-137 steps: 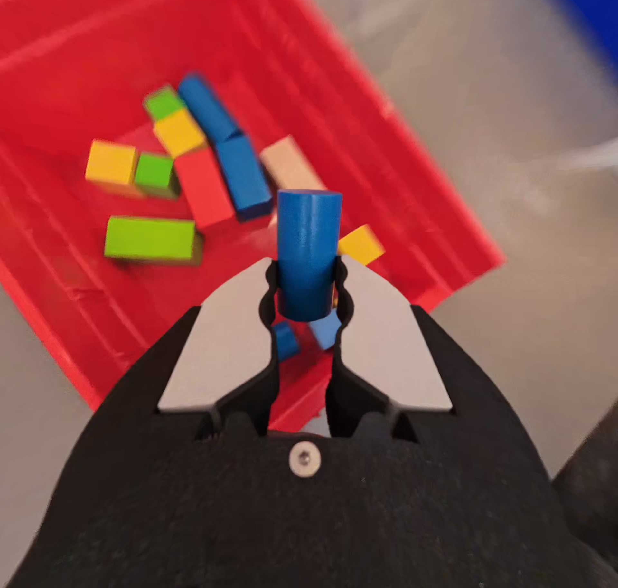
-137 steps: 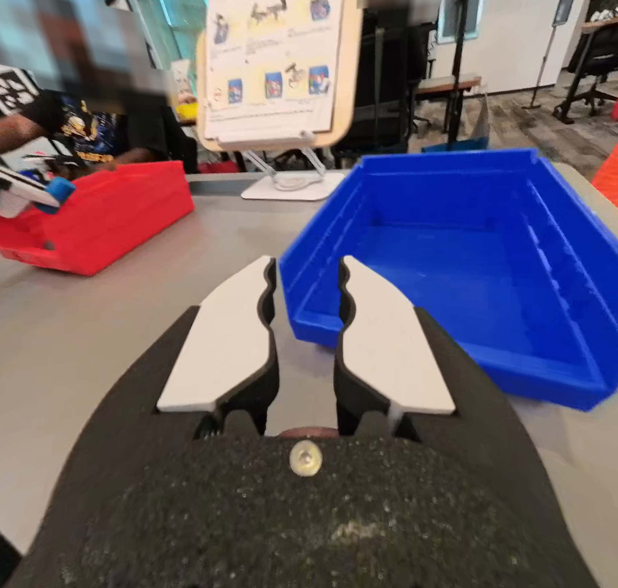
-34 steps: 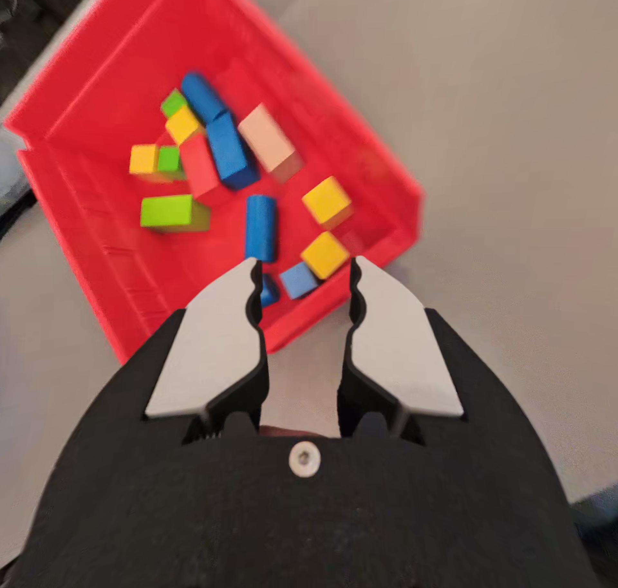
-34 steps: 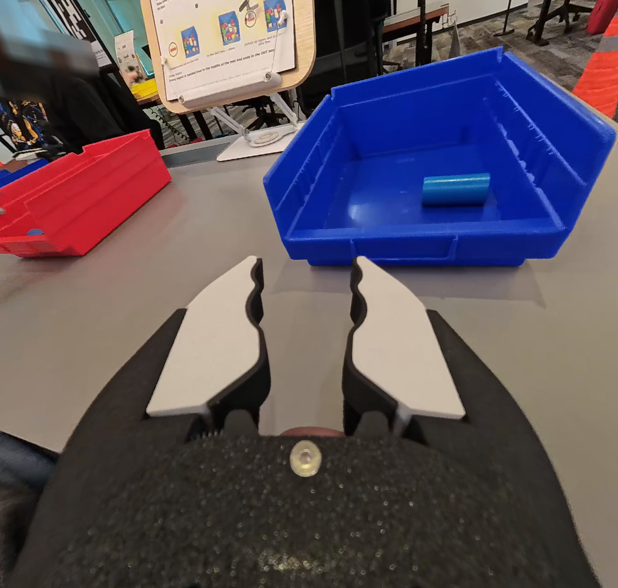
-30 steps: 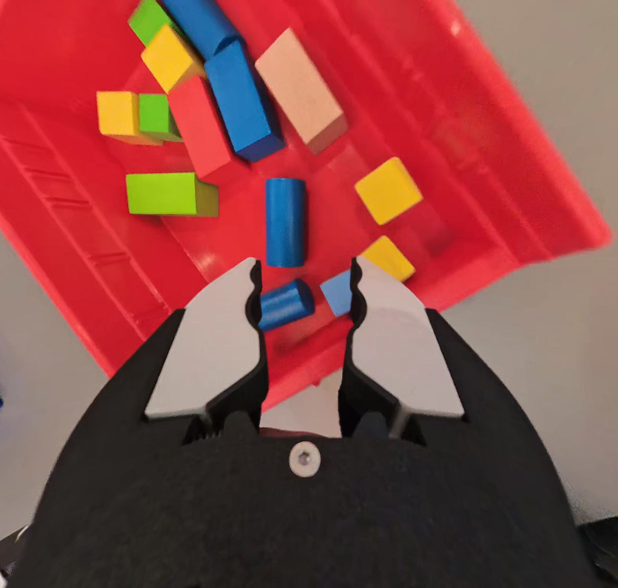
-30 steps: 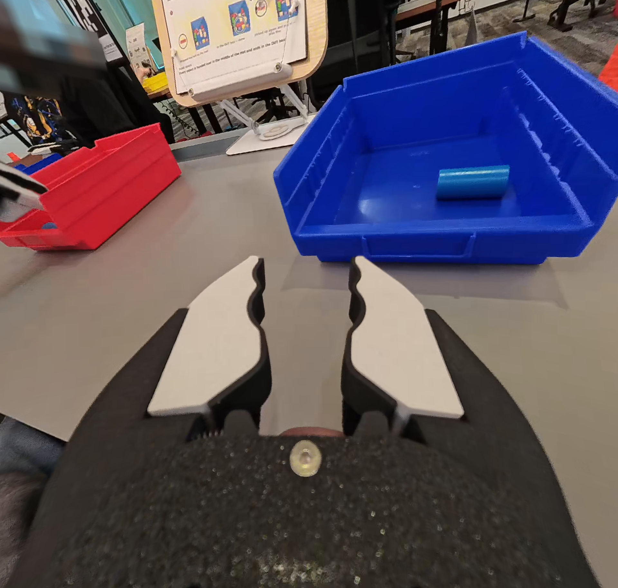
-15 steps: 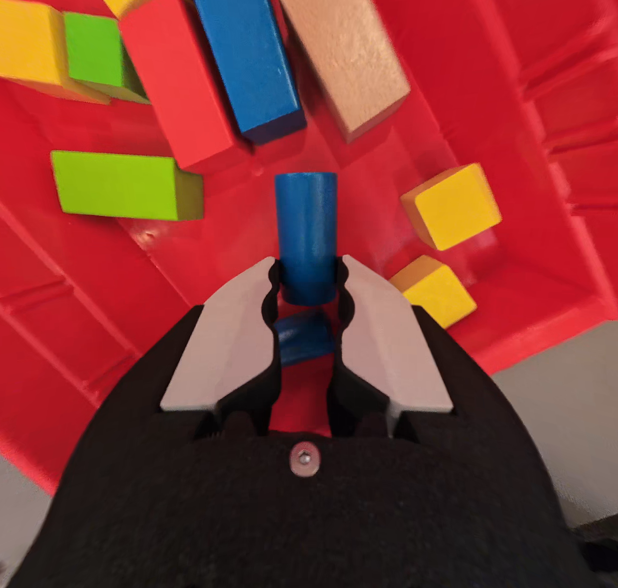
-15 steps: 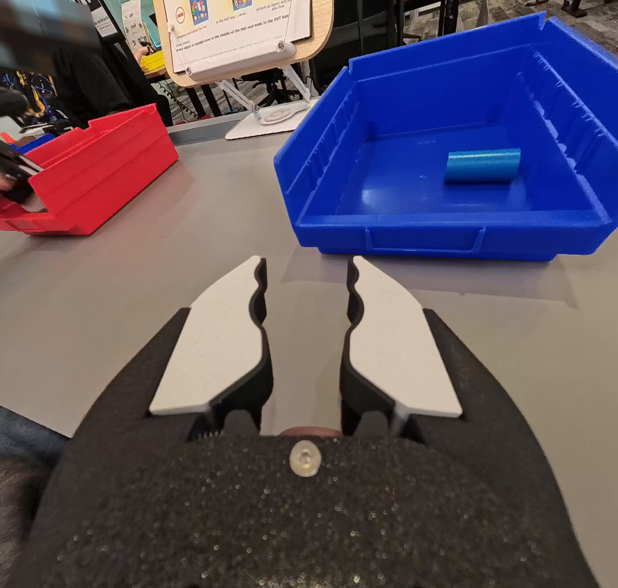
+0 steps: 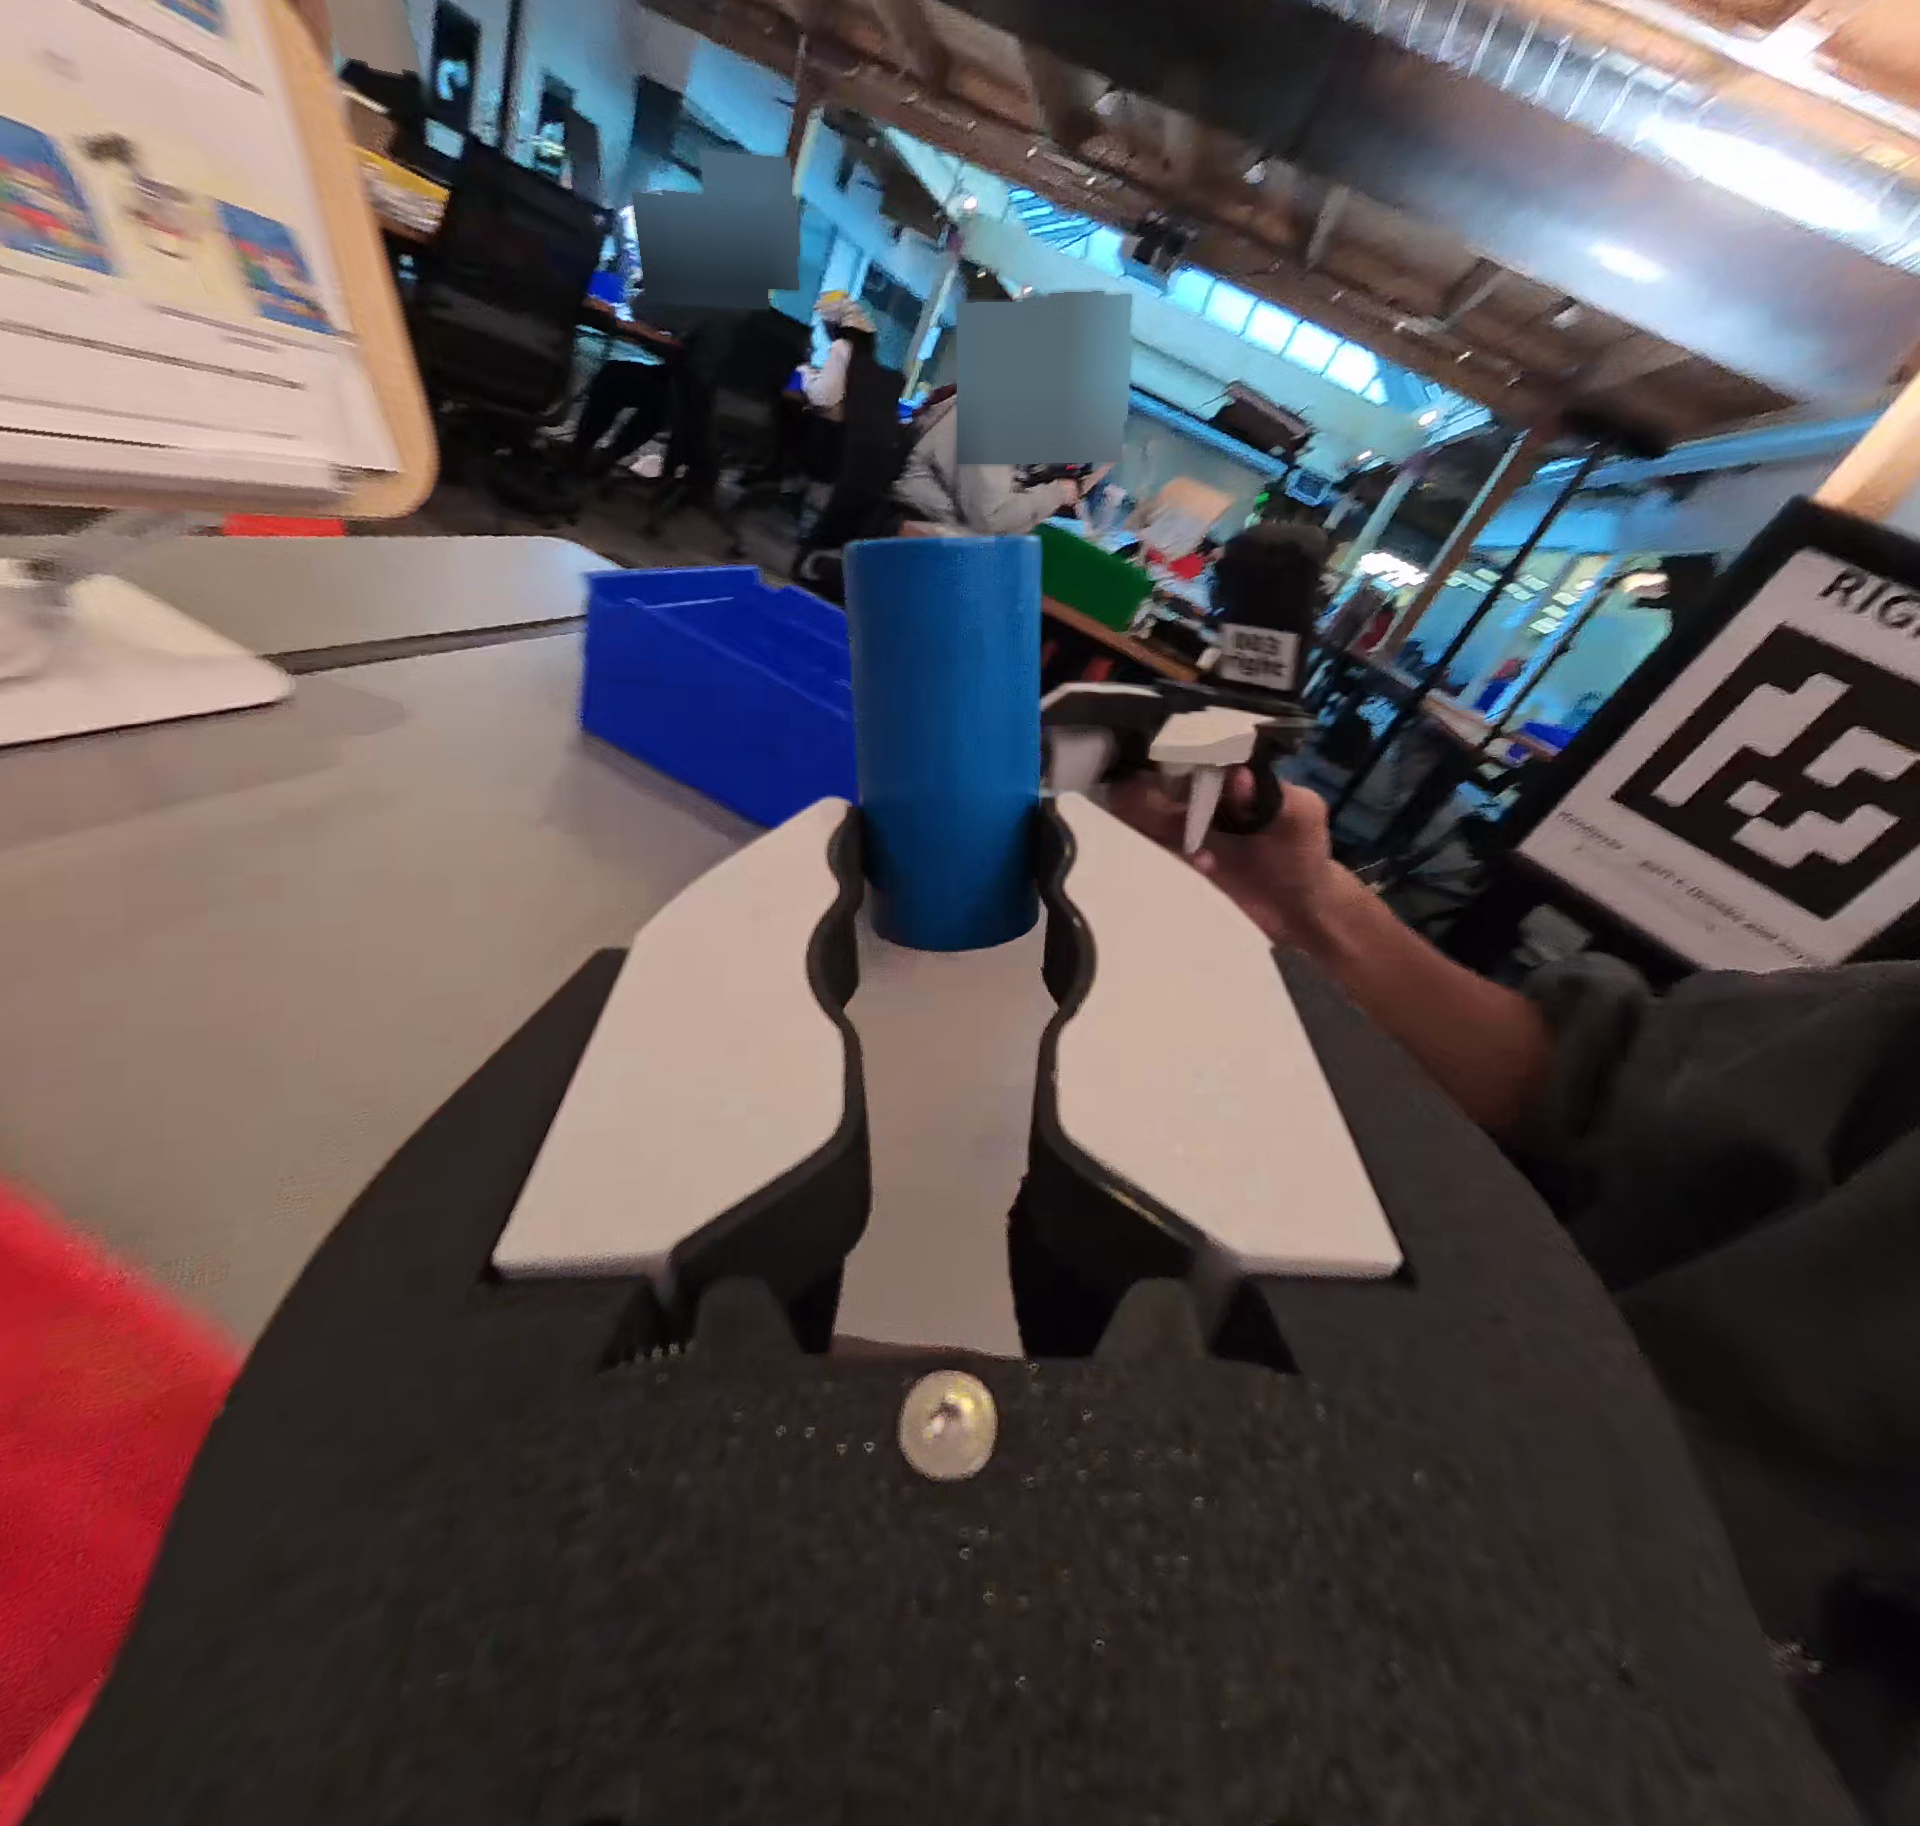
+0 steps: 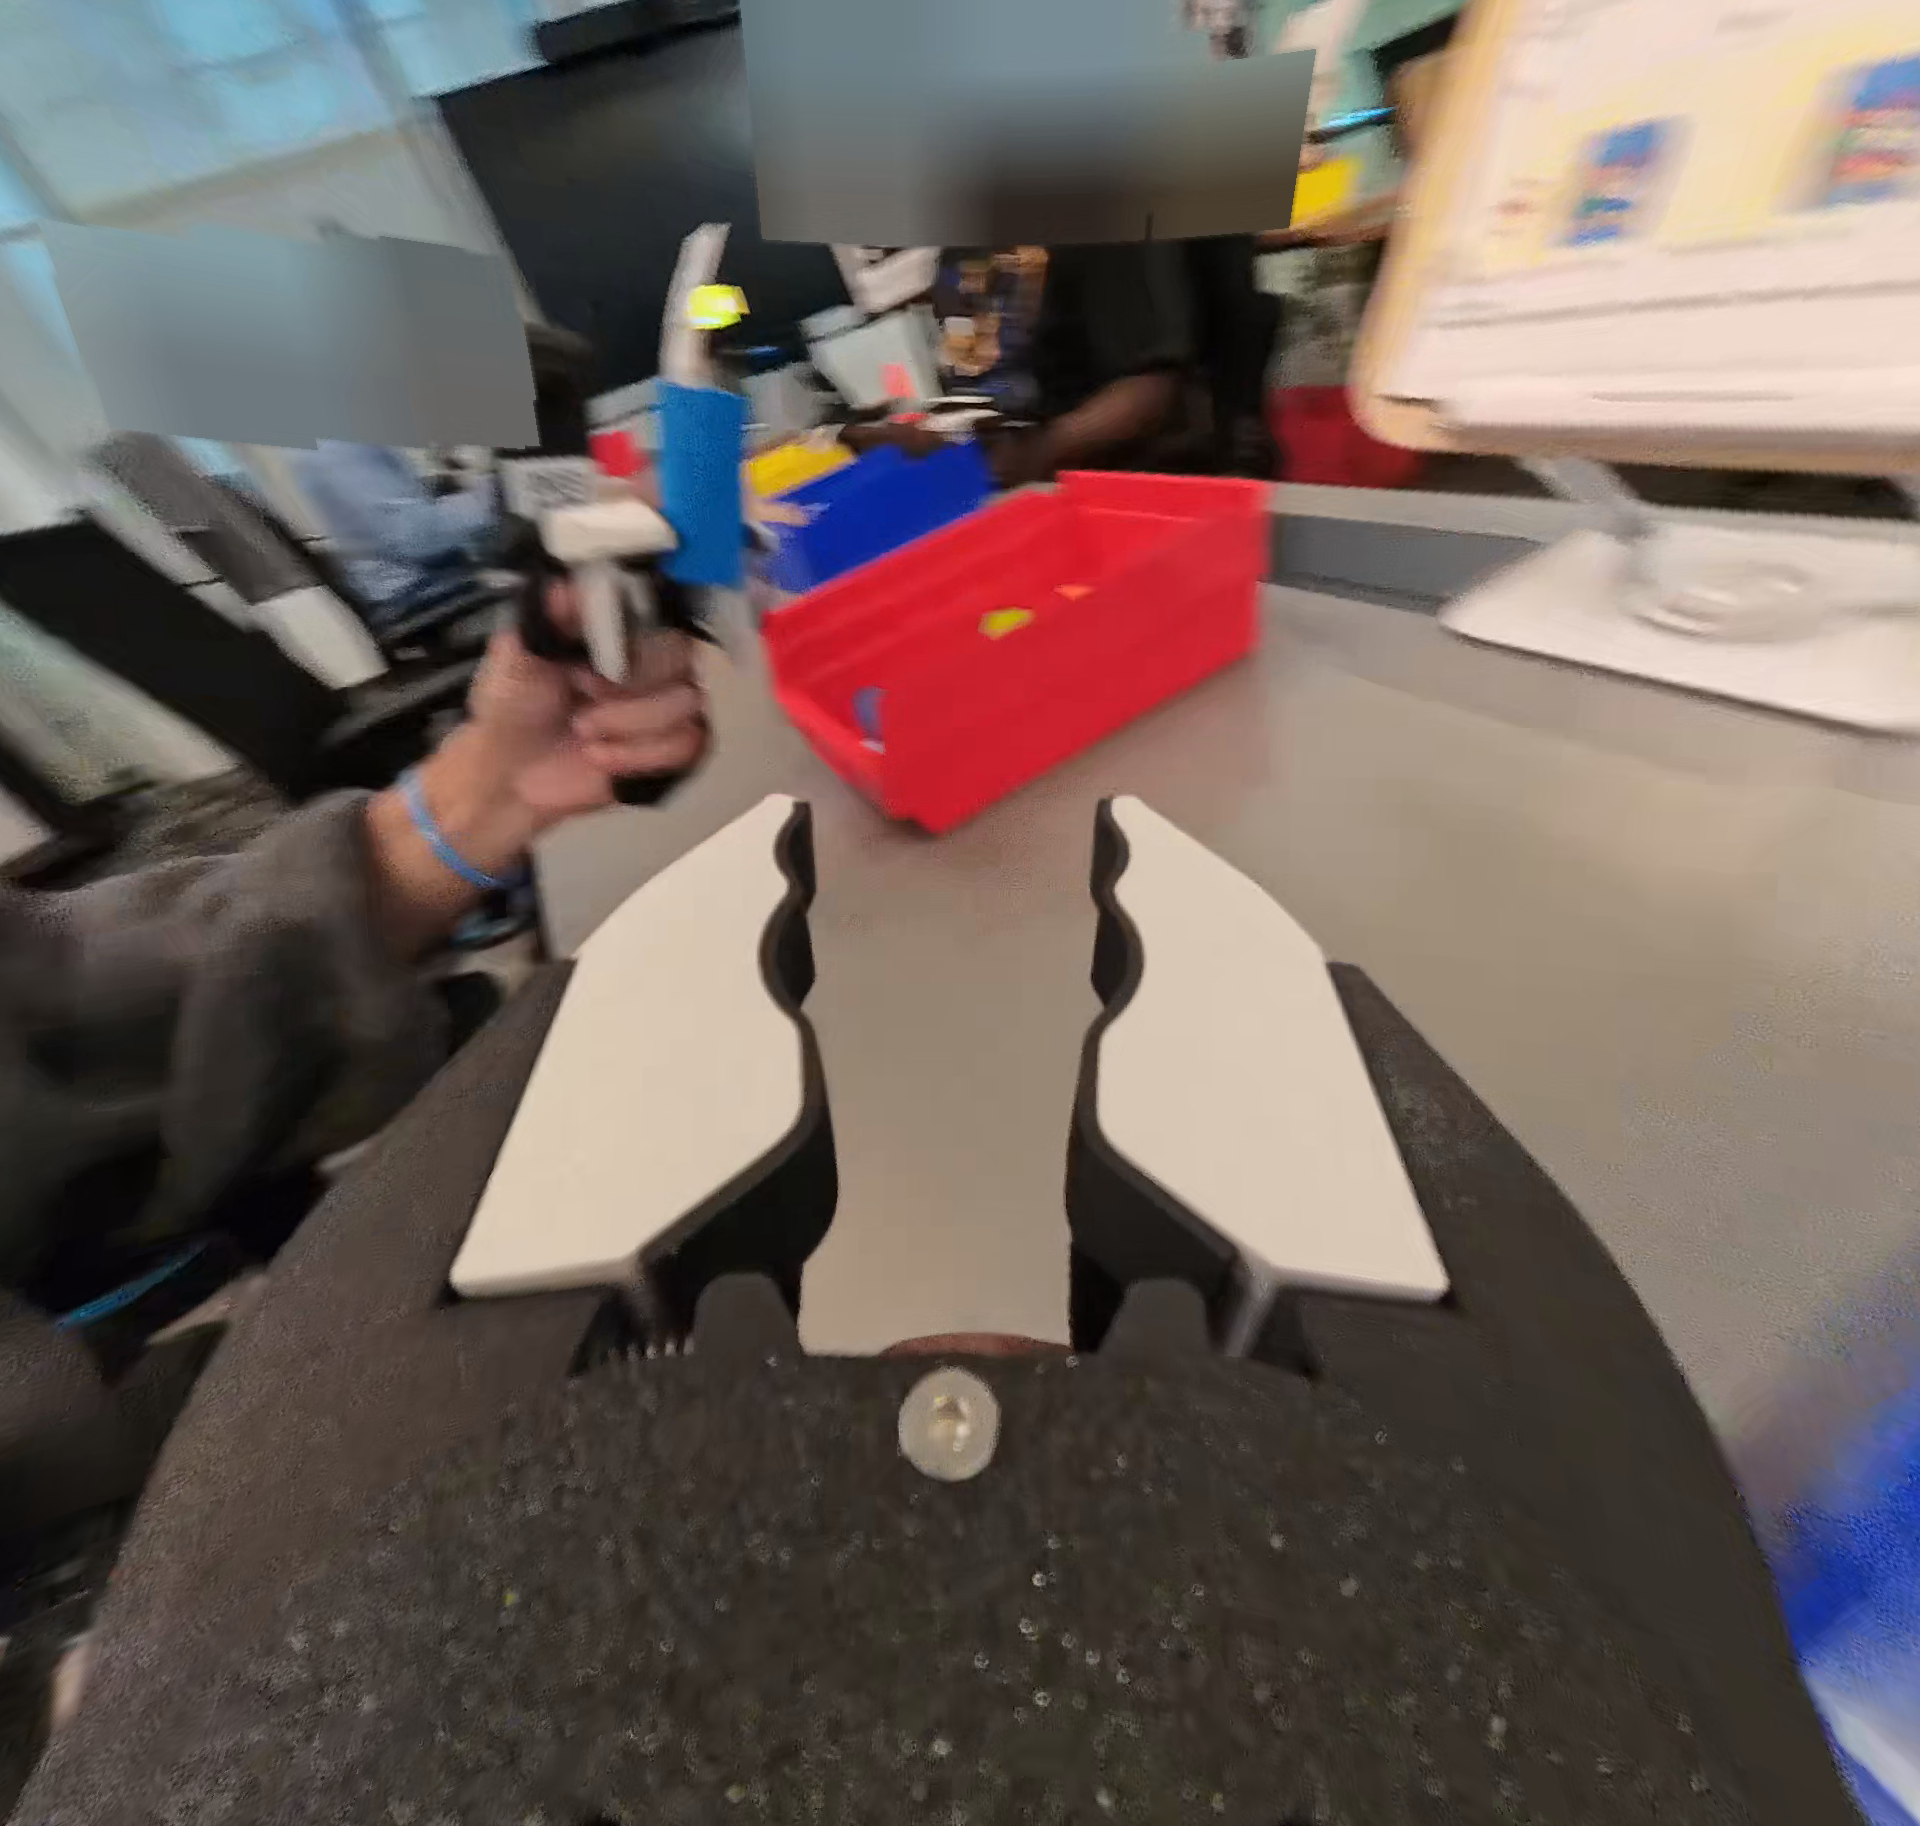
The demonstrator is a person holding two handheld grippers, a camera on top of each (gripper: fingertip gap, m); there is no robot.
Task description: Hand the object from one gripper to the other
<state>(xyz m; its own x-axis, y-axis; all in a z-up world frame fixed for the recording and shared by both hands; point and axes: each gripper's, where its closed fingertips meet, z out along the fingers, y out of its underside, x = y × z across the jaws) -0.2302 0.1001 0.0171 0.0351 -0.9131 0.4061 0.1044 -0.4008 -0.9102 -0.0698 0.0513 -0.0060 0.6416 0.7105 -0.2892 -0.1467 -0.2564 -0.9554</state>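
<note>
My left gripper is shut on a blue cylinder, which stands upright out of its fingertips, lifted above the grey table. The same blue cylinder shows in the right wrist view, held up at the left by a hand. My right gripper is open and empty over the table, pointing toward the red bin. It also shows far off in the left wrist view, held by a hand to the right of the cylinder, apart from it.
A blue bin stands on the table behind the cylinder. The red bin holds several coloured blocks. A board with a sheet on a white stand is at the back. A marker board stands at right. People sit in the background.
My left gripper has lifted the blue cylinder out of the red bin and swung up to face across the table. My right gripper has turned from the blue bin toward the red bin.
</note>
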